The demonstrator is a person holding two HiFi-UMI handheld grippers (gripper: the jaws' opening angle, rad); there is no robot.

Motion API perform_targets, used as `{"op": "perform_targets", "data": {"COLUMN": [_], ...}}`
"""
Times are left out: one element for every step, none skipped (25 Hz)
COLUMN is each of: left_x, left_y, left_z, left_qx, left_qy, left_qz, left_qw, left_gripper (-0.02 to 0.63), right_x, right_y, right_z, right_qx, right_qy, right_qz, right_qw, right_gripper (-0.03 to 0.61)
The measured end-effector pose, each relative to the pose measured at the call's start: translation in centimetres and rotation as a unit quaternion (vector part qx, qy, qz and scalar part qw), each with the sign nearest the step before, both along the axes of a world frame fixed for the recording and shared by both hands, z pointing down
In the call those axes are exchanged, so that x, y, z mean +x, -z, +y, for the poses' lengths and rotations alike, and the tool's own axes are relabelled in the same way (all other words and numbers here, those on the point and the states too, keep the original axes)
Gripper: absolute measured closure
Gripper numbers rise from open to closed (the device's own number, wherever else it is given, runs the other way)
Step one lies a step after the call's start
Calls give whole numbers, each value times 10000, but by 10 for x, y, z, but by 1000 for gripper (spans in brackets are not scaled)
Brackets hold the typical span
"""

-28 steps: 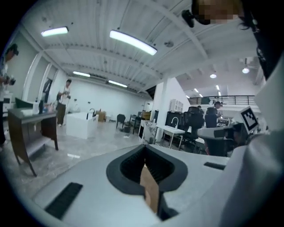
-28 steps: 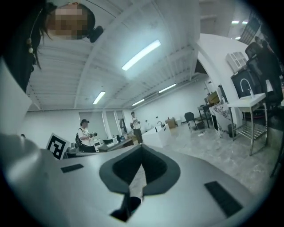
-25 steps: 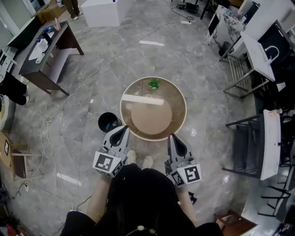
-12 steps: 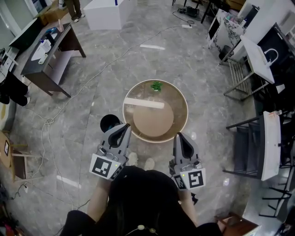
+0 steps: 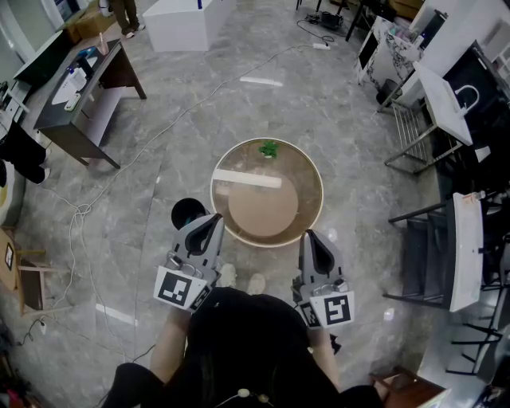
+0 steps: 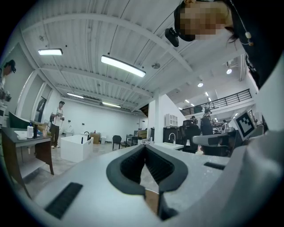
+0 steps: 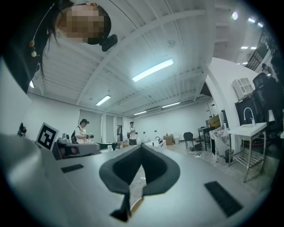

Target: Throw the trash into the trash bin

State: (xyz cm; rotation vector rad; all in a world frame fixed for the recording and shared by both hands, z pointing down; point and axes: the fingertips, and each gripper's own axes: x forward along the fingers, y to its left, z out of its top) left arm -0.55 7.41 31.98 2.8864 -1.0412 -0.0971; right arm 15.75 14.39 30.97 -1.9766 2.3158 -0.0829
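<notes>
A small green crumpled piece of trash lies at the far edge of the round brown table. A white strip lies across the tabletop. The black trash bin stands on the floor at the table's near left. My left gripper hovers beside the bin, at the table's near left rim, shut and empty. My right gripper hangs at the near right rim, also shut and empty. In the left gripper view the left gripper points level across the room, jaws together; the right gripper looks the same in its view.
A dark desk stands far left, a white block at the back. Cables trail over the grey floor. Folding tables and racks line the right side. People stand far off.
Both grippers have risen a little toward the head camera and look larger; over the last half second they have held still. Jaws stay shut.
</notes>
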Motion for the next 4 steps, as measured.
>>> {"op": "perform_targets", "data": {"left_x": [0,-1,-1,-2], "left_y": [0,0,0,0], "left_z": [0,1,1,1], "left_qx": [-9,-17,-24,-30], "left_qy": [0,-1,0,0], "left_qz": [3,6,10,13], "left_qw": [10000,10000,10000,10000], "left_gripper": [607,607,607,607], "right_x": [0,0,0,0], "right_y": [0,0,0,-1], "right_z": [0,1,1,1], "right_qx": [-2,-8,-15,-22], "right_qy": [-4,-9,-14,-19], "right_qz": [0,4,9,14], "right_qw": [10000,10000,10000,10000], "right_gripper": [575,575,575,575]}}
